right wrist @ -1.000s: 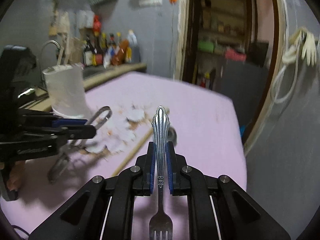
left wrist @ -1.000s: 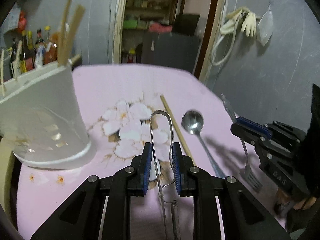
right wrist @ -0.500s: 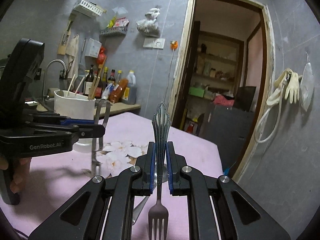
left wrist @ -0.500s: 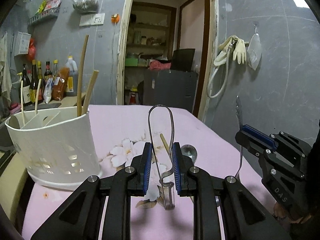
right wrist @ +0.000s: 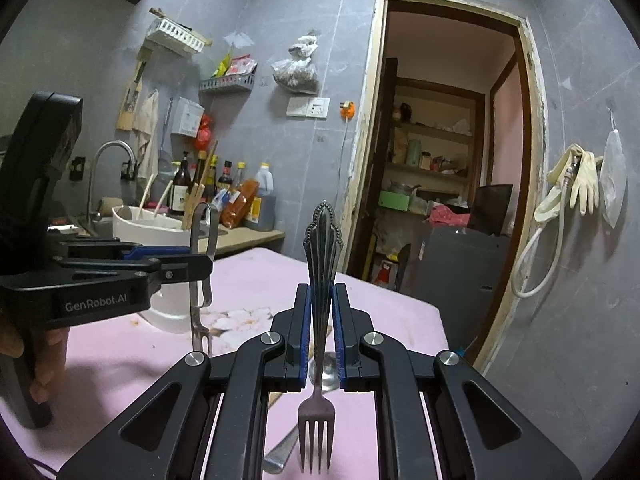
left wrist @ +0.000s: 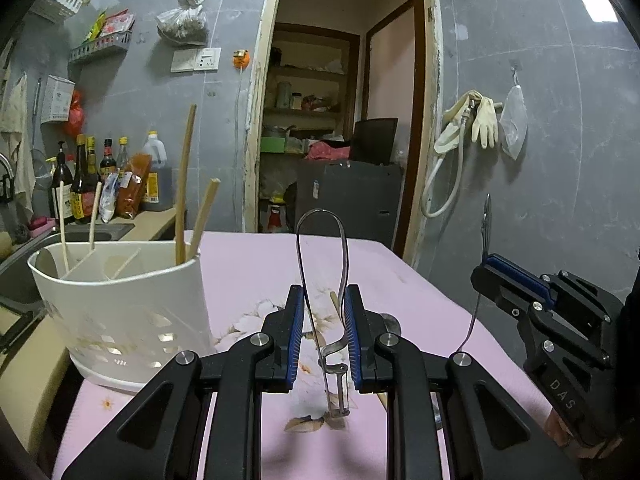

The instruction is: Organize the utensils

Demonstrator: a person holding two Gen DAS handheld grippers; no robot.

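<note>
Both tools have lifted off the pink table (left wrist: pixel 256 264): our left gripper (left wrist: pixel 320 336) stays clamped on the wire peeler (left wrist: pixel 322 240), right gripper (right wrist: pixel 320 332) on the fork (right wrist: pixel 322 248), heading for the white caddy (left wrist: pixel 120 300).

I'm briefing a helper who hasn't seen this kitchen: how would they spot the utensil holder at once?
Find the pink floral table; at its sink-side edge stands the white plastic utensil holder. It is tall, with slotted walls and inner dividers, and chopsticks stick out of its top. Nothing else on the table stands upright.
</note>
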